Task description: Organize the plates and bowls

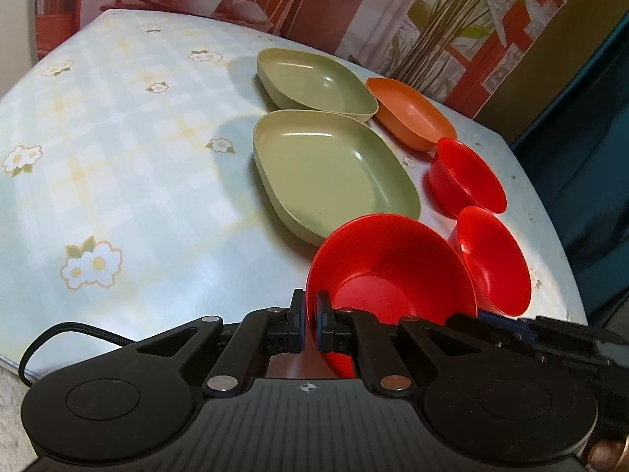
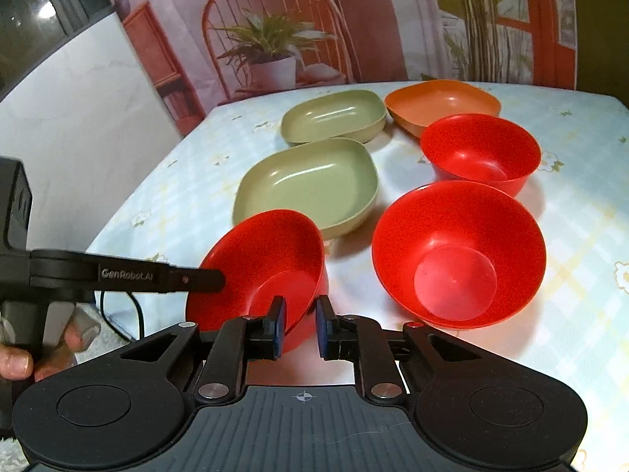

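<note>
In the left wrist view, the left gripper pinches the near rim of a red bowl tight. The bowl tips up over the table, close to a green plate.

In the right wrist view, the right gripper is open a little. The same bowl's rim sits between its fingers, touching only the left one.

The left gripper points steeply down, its jaws clamped on the near rim of a red bowl. The right gripper (also angled down) has its jaws slightly parted, empty. Bare fingers wrap the left handle.
</note>
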A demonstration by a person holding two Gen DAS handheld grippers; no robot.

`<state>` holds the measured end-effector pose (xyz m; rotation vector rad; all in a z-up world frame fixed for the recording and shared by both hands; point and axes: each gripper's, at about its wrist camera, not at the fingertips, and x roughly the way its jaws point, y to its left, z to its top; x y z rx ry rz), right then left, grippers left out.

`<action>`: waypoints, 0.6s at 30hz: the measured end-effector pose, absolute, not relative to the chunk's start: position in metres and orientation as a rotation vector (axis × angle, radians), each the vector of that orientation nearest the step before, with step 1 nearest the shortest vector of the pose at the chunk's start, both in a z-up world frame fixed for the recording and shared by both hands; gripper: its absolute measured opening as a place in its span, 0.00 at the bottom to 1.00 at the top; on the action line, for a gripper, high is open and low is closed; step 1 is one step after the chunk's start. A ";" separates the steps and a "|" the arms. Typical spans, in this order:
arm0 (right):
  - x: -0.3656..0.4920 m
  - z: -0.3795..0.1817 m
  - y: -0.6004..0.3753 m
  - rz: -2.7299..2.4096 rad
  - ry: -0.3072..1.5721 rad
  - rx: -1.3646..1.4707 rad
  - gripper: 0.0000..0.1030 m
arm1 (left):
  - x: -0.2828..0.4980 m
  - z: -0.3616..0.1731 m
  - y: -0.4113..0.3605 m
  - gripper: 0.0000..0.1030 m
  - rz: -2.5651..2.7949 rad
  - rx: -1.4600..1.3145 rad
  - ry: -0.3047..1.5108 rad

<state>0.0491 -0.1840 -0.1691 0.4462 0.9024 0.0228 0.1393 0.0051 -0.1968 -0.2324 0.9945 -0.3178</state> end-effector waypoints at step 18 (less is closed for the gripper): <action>0.050 -0.116 -0.265 -0.104 0.773 0.560 0.06 | 0.167 -0.128 -0.076 0.09 -0.509 -0.073 0.887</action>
